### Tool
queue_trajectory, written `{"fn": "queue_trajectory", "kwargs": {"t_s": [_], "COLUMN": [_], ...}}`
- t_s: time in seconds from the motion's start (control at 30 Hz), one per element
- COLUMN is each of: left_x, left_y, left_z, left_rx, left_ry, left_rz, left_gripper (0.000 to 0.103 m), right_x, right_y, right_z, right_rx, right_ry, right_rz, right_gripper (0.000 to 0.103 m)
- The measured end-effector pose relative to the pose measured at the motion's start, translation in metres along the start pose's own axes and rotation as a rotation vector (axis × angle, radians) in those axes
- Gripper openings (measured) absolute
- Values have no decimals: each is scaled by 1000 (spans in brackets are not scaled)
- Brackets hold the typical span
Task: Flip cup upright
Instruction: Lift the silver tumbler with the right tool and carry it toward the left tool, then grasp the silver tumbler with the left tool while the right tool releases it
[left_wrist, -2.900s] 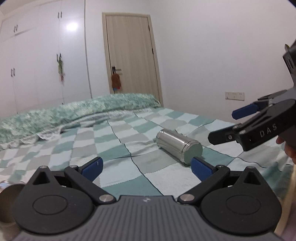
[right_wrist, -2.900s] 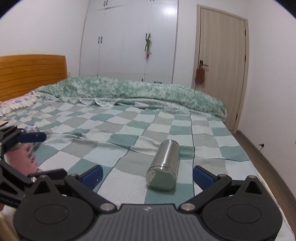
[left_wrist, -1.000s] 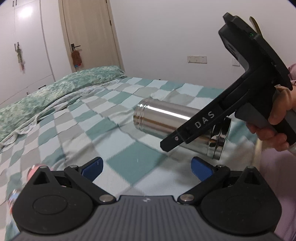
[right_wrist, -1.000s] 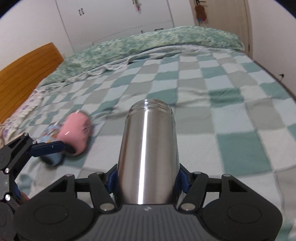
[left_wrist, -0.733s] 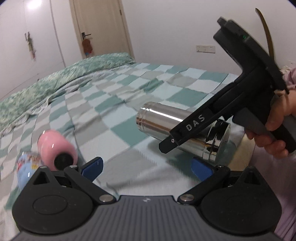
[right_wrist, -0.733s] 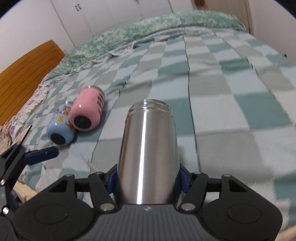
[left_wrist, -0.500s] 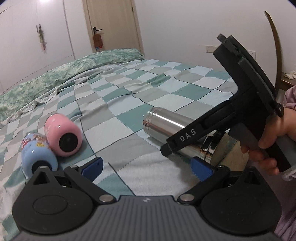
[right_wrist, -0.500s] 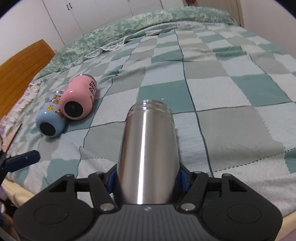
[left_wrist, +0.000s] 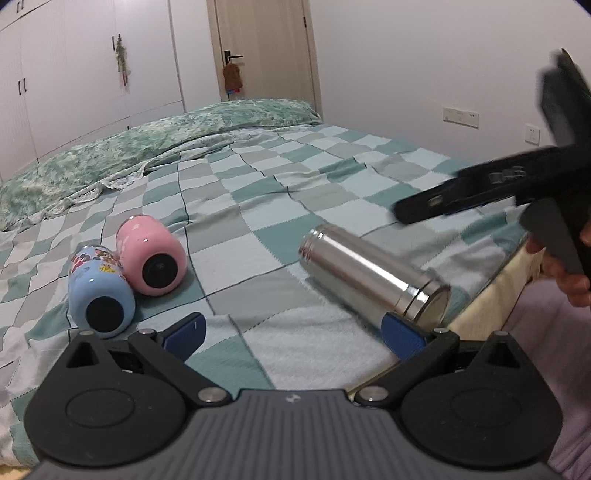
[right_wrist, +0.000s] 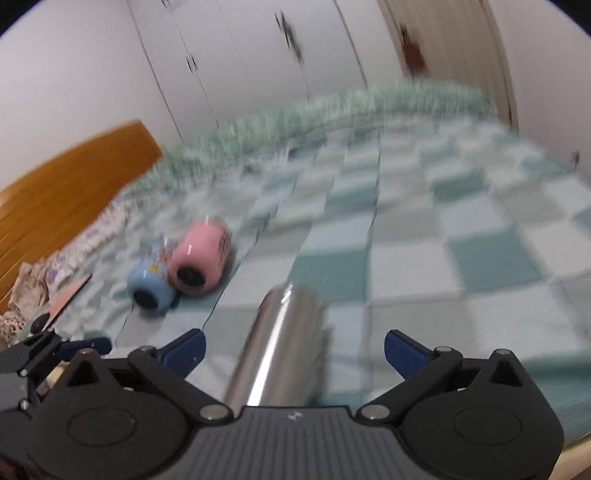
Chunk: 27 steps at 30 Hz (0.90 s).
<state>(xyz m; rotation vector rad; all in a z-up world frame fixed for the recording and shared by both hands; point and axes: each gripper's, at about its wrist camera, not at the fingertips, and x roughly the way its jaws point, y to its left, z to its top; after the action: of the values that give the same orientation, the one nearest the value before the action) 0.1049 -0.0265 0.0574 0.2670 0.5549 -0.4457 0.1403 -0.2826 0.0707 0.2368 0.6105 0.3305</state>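
A steel cup (left_wrist: 373, 275) lies on its side on the checked bedspread (left_wrist: 258, 206) near the bed's edge, its base toward me. In the blurred right wrist view the steel cup (right_wrist: 280, 343) lies between my right gripper's (right_wrist: 293, 345) open fingers, untouched by them. The right gripper also shows in the left wrist view (left_wrist: 436, 206), raised above and to the right of the cup. My left gripper (left_wrist: 293, 332) is open and empty, low over the bedspread, with its right fingertip just in front of the cup's base.
A pink cup (left_wrist: 151, 254) and a blue cartoon cup (left_wrist: 99, 293) lie on their sides together to the left; they also show in the right wrist view (right_wrist: 201, 256). A green quilt (left_wrist: 147, 147) lies at the bed's far side. A wooden headboard (right_wrist: 66, 192) stands left.
My right gripper has opened and let go of the steel cup, which now lies on the bed. The right gripper has pulled up and away. The left gripper stayed open.
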Motion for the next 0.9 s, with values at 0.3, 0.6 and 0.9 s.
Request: {"fn": "queue_trajectory", "kwargs": {"t_s": [0.3,0.6,0.9], "left_x": [33,100,153], "left_y": [-28,-42,-36], "left_z": [45,77,88], "left_rx": [-116,-249,-335], "left_ry": [93,256,431], "left_rz": [12,87,140], "left_gripper": [103,103,98], "right_x": [-40,-12,11], "right_y": [-79,-92,-100], "right_z": [-7,-16,-14], "right_rx": [-58,-165,-177], "right_ry": [-133,-160,-193], "right_rz": [-114,-108,-60], "right_gripper": [103,103,103]}}
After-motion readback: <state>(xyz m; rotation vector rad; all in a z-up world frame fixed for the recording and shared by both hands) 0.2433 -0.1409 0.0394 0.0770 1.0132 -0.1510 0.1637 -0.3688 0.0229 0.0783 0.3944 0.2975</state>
